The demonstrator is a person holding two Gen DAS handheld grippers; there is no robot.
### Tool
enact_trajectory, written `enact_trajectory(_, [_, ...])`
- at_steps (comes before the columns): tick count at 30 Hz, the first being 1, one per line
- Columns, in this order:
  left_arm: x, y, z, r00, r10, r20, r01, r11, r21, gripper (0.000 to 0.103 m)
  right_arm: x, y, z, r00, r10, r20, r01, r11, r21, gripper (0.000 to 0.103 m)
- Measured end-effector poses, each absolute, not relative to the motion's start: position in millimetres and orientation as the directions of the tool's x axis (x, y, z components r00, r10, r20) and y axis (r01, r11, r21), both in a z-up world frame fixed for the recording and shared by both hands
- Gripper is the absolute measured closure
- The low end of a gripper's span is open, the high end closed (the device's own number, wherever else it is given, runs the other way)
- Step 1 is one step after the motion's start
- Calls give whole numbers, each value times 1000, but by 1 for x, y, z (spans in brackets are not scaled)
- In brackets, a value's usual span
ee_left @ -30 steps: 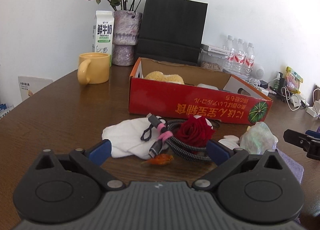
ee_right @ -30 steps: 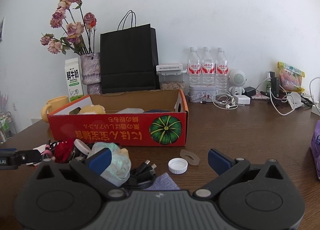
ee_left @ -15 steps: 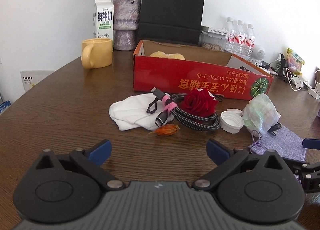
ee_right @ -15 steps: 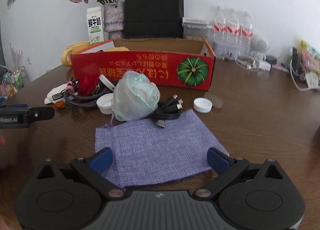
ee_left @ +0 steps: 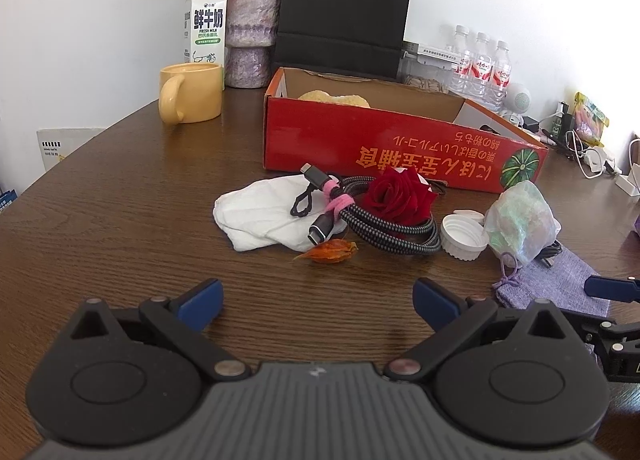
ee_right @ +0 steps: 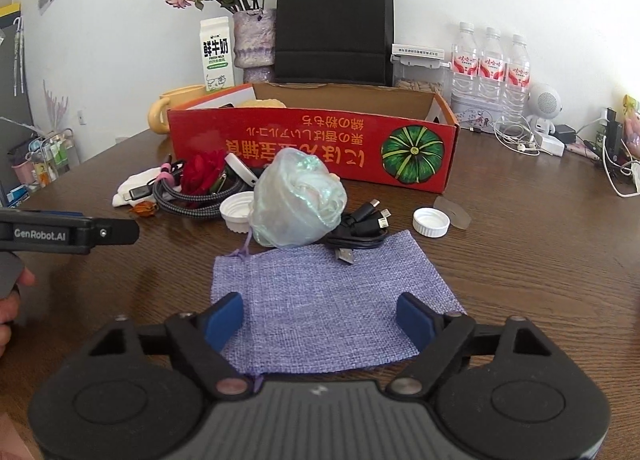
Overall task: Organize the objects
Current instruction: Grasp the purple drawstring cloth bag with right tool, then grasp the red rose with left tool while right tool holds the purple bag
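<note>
**A:** What is nearest?

**B:** The right gripper (ee_right: 319,319), jaws spread wide and holding nothing, low over the lilac burlap pouch (ee_right: 334,310) that lies flat on the wooden table (ee_right: 540,260). Its blue fingertips (ee_right: 224,316) stand over the pouch's near half; whether they touch the cloth, I cannot tell.

**A:** And the left one?

**B:** The left gripper (ee_left: 318,304) is released too, jaws apart over bare wood, nothing between them. From the right wrist it shows at the left edge, beside the pouch.

**A:** Past the pouch?

**B:** A pale green gauzy bundle (ee_right: 298,200) sits at the pouch's far edge, with a black cable (ee_right: 362,230) lying just right of it, one plug resting on the cloth. A white bottle cap (ee_right: 431,222) lies right of the cable, another white cap (ee_right: 237,212) touches the bundle's left side.

**A:** Further left?

**B:** A coiled braided cable (ee_left: 384,226) with a pink tie, a red rose (ee_left: 400,196) resting on the coil, a small orange dried husk (ee_left: 330,251) in front, and a crumpled white cloth (ee_left: 264,216) under the cable's plugs.

**A:** Behind them?

**B:** A long red cardboard box (ee_right: 312,144), open on top, with something yellow inside. Beyond it: a yellow mug (ee_left: 191,98), a milk carton (ee_left: 206,22), a vase of dried flowers (ee_right: 254,40), a black paper bag (ee_right: 334,24) and three water bottles (ee_right: 492,60) by the wall.
</note>
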State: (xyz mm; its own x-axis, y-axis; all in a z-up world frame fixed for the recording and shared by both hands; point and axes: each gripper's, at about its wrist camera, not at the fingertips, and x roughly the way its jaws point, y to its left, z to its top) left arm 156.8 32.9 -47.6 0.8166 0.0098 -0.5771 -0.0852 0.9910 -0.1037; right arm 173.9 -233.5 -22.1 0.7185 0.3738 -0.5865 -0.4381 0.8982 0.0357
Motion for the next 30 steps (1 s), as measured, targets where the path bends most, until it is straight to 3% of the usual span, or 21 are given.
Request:
enact_trajectory(2, [157,33,-48,817,10,-577,-85,991,-104,0,170,-233,-21,720,391,-573,-449,892,45,58])
enact_trajectory(4, [157,33,-48,817,9,-577,-85,991,-104,0,168,-232,-20,722,400,-565,-452,891,54,76])
enact_trajectory(7, [157,33,-48,817,8,-577,-85,991,-106,0,165,-235,-19,728,416,-545,-454,888,72,90])
enact_trajectory(15, [157,33,-48,816,1,-578,-81,990,-113,0,128,-249,1,823,456,-338,-441,889,125,94])
enact_trajectory(30, [165,27,-49,797,56,-602,-114,992,-59,0,117,-266,34,895,408,-179,-389,911,133,94])
